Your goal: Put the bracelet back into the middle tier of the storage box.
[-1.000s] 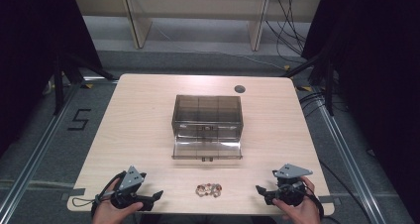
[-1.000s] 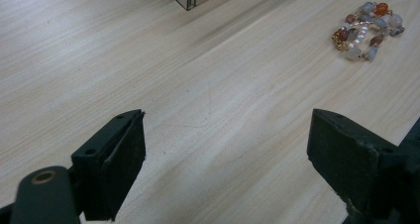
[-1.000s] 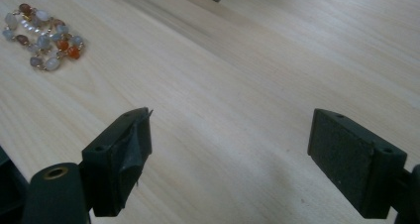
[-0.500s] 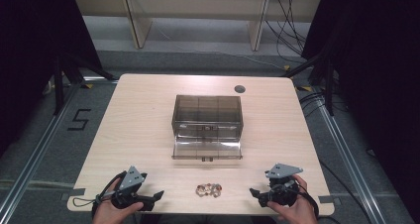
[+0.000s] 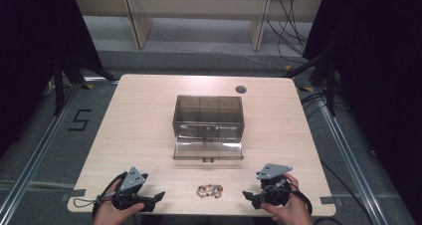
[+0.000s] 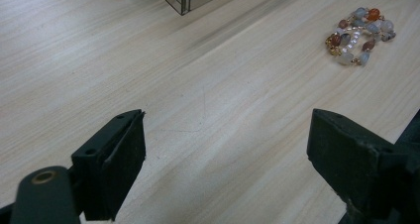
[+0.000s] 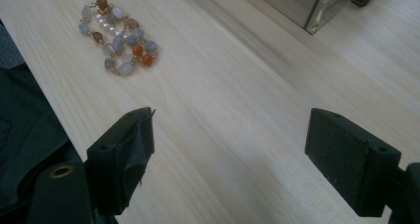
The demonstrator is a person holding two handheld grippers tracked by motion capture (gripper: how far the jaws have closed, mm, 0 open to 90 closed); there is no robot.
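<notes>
Lying between both wide-open, empty claws, left claw (image 5: 158,197), right claw (image 5: 247,195): bead bracelet (image 5: 209,190).

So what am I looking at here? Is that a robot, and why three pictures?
No robot: a person holds hand tongs, the left tongs and the right tongs. One camera looks down from above; the other two ride on the tongs, looking along their black jaws. On the wooden table stand a clear smoky box, its front flap folded down, and a small beaded bracelet near the front edge, between the tongs. Both tongs are open and hold nothing.
</notes>
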